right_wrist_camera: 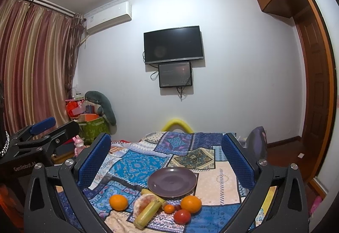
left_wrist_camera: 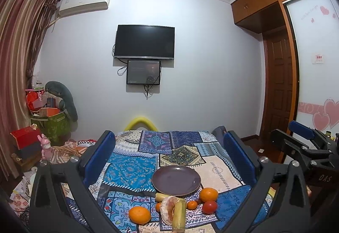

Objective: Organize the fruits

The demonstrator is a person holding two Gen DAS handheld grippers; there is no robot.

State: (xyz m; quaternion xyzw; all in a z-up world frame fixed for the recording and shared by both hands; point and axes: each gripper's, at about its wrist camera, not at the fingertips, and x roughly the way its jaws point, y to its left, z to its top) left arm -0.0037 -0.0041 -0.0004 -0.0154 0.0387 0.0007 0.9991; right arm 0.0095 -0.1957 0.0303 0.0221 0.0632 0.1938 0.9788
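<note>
An empty dark purple plate (left_wrist_camera: 176,180) (right_wrist_camera: 172,181) lies on a patterned blue cloth. Just in front of it sit two oranges (left_wrist_camera: 139,214) (left_wrist_camera: 208,195) (right_wrist_camera: 118,202) (right_wrist_camera: 191,204), a red tomato (left_wrist_camera: 209,207) (right_wrist_camera: 182,216), a small tangerine (left_wrist_camera: 192,204) (right_wrist_camera: 169,208), a peeled pomelo piece (left_wrist_camera: 167,209) (right_wrist_camera: 142,203) and a yellow-green cane stick (left_wrist_camera: 179,217) (right_wrist_camera: 147,213). My left gripper (left_wrist_camera: 169,161) is open above the fruit, holding nothing. My right gripper (right_wrist_camera: 166,159) is open too, held high and apart from the fruit.
The cloth (left_wrist_camera: 131,171) covers a bed-like surface with a yellow headrest (left_wrist_camera: 141,123) at its far end. Boxes and a green bin (left_wrist_camera: 53,125) crowd the left corner under curtains. A TV (left_wrist_camera: 144,42) hangs on the far wall; a wooden door (left_wrist_camera: 279,87) stands right.
</note>
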